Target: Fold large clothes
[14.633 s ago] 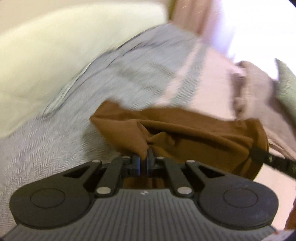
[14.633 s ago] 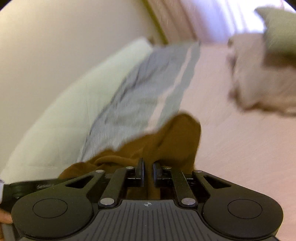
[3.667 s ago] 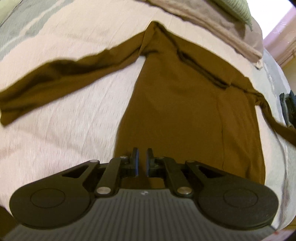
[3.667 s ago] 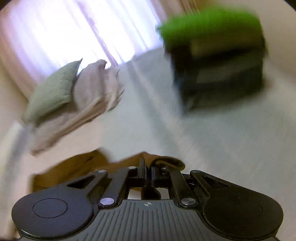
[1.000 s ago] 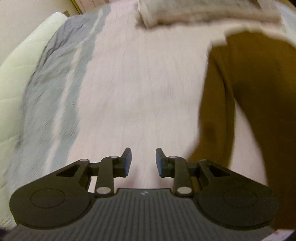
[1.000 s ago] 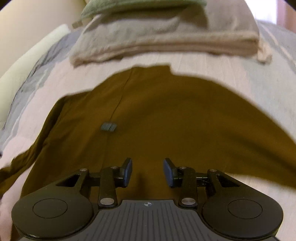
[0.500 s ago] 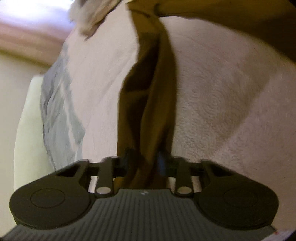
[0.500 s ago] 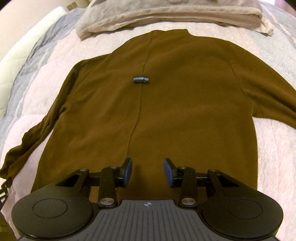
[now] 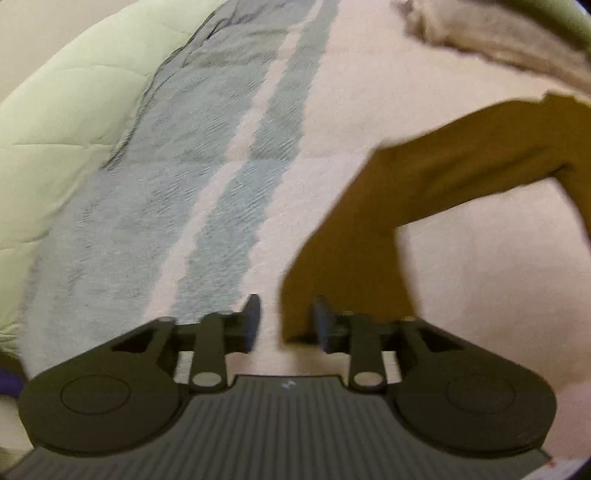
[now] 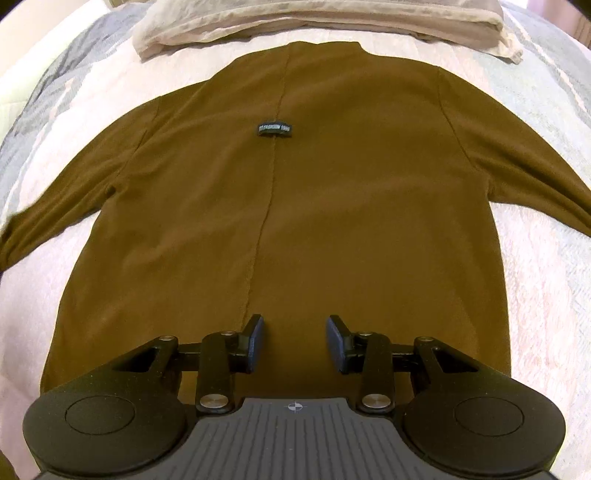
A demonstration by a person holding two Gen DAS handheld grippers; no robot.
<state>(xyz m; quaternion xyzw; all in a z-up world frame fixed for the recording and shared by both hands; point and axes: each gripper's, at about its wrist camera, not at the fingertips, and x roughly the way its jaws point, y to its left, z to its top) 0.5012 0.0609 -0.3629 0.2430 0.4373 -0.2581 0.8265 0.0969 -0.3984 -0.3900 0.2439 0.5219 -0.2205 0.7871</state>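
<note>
Two grippers, both empty. Right gripper (image 10: 294, 343): jaws parted, over hem of brown garment (image 10: 295, 206) spread flat on bedspread (image 10: 546, 280); label (image 10: 274, 130) at 12 o'clock; folded beige blanket (image 10: 317, 18) beyond. Left gripper (image 9: 284, 325): jaws opening, sleeve (image 9: 369, 236) end between them, unpinched, at 1 o'clock.

Home bedroom: bedspread (image 10: 546, 280), folded blanket (image 10: 258, 14), quilted comforter (image 9: 66, 110).
</note>
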